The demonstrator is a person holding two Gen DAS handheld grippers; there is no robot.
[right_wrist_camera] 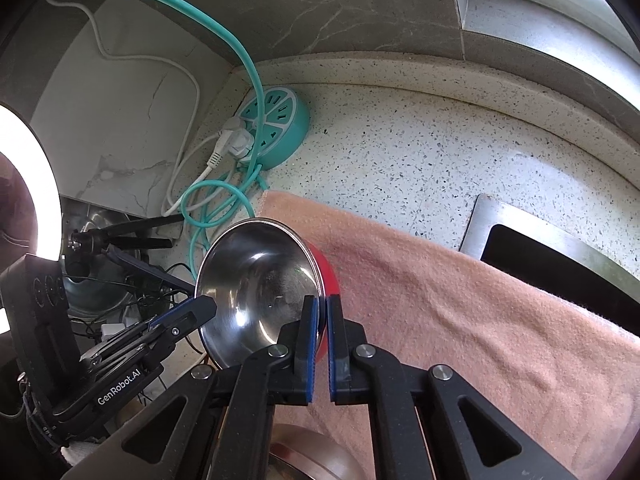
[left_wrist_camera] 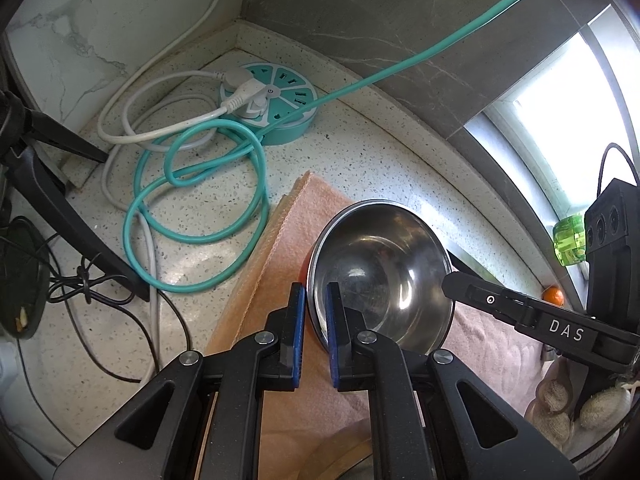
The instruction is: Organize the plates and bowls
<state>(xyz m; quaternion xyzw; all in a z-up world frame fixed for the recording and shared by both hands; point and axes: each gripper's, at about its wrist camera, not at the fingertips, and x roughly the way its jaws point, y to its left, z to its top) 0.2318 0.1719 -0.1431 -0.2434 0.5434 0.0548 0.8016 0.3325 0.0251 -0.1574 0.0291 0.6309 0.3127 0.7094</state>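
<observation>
Two grippers pinch one steel bowl [left_wrist_camera: 380, 276] from opposite sides: the left gripper [left_wrist_camera: 316, 300] clamps the rim at lower centre of its view, the right gripper [right_wrist_camera: 322, 312] clenches the red-walled far rim. It hangs tilted above the pink towel [right_wrist_camera: 440, 280]. Bare speckled counter [left_wrist_camera: 360, 152] lies beyond; teal cable [left_wrist_camera: 200, 184] crowds the upper left.

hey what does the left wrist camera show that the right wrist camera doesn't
Only the left wrist view shows a green bottle and a small orange fruit by the window ledge.

Only the right wrist view shows a lit ring light at the left edge and a dark metal-framed opening in the counter at the right.

Both show the steel bowl with its red outside, pinched at opposite rims by the left gripper and the right gripper, plus the pink towel and the teal power strip.
</observation>
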